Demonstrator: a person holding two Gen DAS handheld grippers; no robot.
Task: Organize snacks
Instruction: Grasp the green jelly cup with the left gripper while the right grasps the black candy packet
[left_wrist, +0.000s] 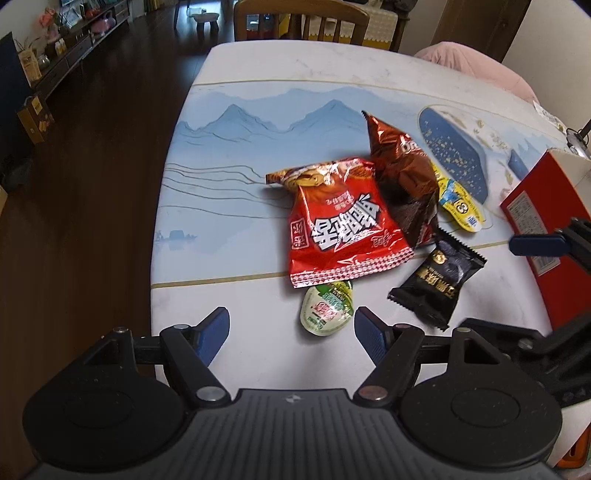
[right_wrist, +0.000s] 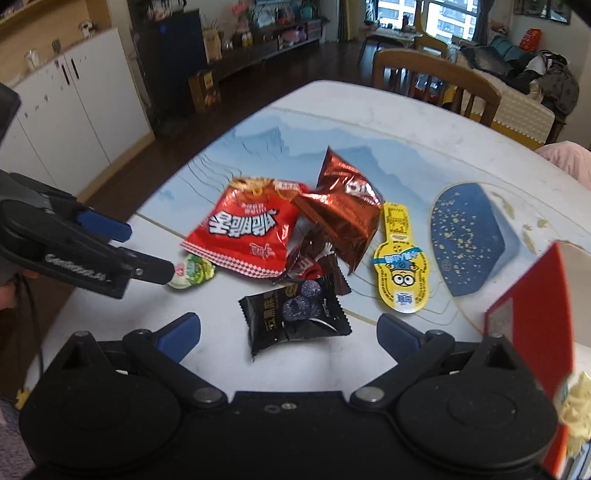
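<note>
Left wrist view hides what the right one shows

Both grippers, left gripper (left_wrist: 291, 328) and right gripper (right_wrist: 288, 332), hang spread wide and empty over the white table (left_wrist: 221, 110). The shiny red noodle packet (left_wrist: 343, 225) covers a dark chocolate pouch (right_wrist: 317, 262) seen only from the right wrist, beside the black plastic sachet (right_wrist: 295, 314).

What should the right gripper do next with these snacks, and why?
Probably ease the right gripper down onto the black packet. Its fingers stand open and empty, the packet lies flat just ahead between them, apart from the pile, and the red box waits at the right.
</note>
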